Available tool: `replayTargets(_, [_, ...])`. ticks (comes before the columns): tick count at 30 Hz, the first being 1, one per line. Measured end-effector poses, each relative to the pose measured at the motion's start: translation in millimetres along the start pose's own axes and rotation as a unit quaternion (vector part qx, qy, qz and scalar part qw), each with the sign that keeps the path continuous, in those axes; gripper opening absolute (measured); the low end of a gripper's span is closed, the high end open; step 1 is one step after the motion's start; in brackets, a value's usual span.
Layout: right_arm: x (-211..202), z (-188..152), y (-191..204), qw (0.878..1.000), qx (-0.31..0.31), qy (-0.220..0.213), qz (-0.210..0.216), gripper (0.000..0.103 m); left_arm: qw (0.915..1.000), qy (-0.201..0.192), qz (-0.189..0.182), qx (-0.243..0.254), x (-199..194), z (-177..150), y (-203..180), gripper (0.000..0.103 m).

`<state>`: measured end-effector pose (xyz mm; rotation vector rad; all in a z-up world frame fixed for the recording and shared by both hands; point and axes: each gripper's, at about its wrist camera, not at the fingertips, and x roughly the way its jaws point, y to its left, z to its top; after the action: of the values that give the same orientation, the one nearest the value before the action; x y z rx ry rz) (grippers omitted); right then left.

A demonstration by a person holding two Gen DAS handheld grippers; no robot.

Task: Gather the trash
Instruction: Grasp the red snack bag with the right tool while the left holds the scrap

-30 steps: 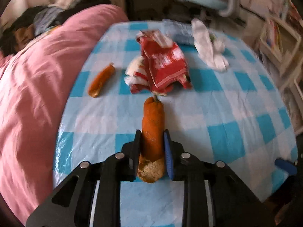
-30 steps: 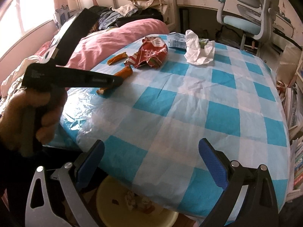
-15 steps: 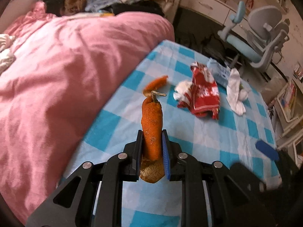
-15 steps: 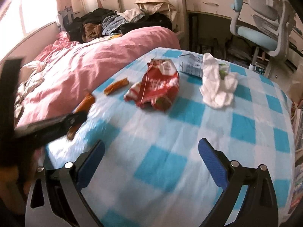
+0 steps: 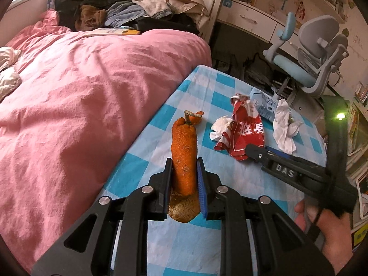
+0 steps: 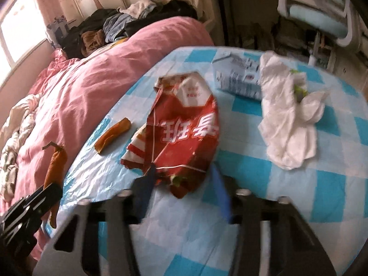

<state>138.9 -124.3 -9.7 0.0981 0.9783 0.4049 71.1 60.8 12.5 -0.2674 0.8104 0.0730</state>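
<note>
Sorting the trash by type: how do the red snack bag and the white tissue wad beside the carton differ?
The red snack bag is glossy, printed, crumpled flat; the white tissue wad is plain, soft and bunched. The closing right gripper brackets the bag's near end; the tissue lies untouched. Both rest on the checked table.

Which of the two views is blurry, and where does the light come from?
Right wrist view: motion-smeared, worst on the closing right tongs around the red snack bag; window glare upper left. Left wrist view: sharp, the left tongs and orange peel crisp, edges fisheye-curved.
</note>
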Motion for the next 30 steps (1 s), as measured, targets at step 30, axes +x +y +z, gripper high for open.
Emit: replayTargets(30, [-139.1, -144.9, -37.4, 0.999, 0.022, -0.026, -0.009, 0.007, 0.9967, 0.013, -0.032, 0.074, -10.6, -42.7, -35.7, 0.019])
